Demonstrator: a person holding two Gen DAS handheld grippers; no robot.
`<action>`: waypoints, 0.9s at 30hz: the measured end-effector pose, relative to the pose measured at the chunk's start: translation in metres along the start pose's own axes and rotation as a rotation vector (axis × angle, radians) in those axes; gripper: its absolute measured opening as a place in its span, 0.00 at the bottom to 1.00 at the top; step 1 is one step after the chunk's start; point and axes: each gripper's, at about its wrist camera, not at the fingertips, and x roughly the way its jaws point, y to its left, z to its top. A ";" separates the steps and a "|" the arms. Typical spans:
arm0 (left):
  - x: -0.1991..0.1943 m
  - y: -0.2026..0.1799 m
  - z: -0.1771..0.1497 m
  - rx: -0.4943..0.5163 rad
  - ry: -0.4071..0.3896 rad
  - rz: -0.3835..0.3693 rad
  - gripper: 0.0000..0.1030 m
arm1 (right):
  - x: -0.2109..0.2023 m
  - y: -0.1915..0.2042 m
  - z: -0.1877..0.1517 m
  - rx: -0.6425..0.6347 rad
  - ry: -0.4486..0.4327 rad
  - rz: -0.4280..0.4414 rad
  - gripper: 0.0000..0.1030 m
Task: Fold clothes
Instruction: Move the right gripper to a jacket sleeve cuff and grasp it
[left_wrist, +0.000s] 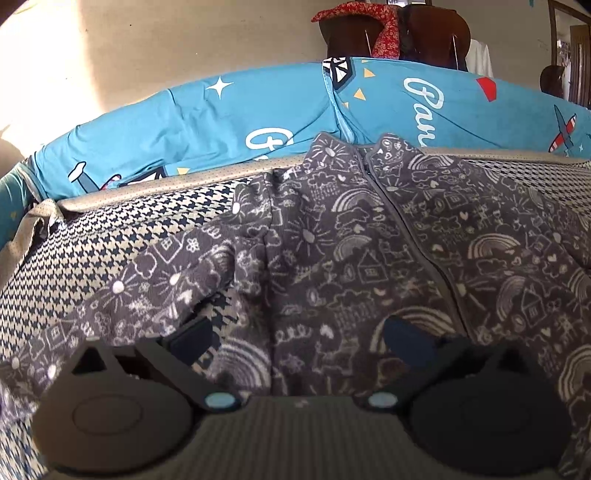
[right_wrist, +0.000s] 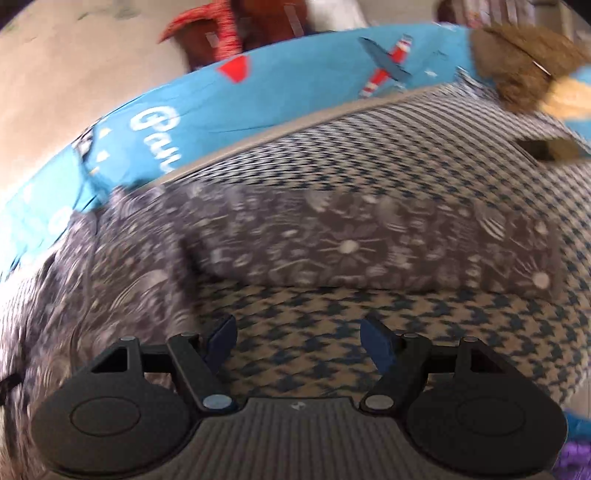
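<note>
Jacket (left_wrist: 369, 251) lies spread flat, zip up, on the houndstooth cover (left_wrist: 110, 251), collar toward the blue pillow (left_wrist: 221, 118), one sleeve (right_wrist: 369, 247) stretched out sideways across the cover in the right view. Left gripper (left_wrist: 299, 341) hangs over the jacket front, jaws wide apart, nothing between the pads, fabric only below them. Right gripper (right_wrist: 298, 341) is also well open and empty, over bare cover just short of the sleeve, jacket body to its left; that view is motion-blurred, so contact with cloth can't be judged.
</note>
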 end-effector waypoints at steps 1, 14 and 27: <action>0.002 0.002 0.001 0.006 0.001 0.008 1.00 | 0.001 -0.007 0.003 0.038 0.004 -0.005 0.72; 0.004 0.003 0.006 -0.035 -0.010 -0.053 1.00 | 0.008 -0.092 0.021 0.469 0.008 -0.102 0.72; 0.005 -0.009 0.002 0.012 -0.024 -0.048 1.00 | 0.031 -0.098 0.042 0.471 -0.050 -0.166 0.80</action>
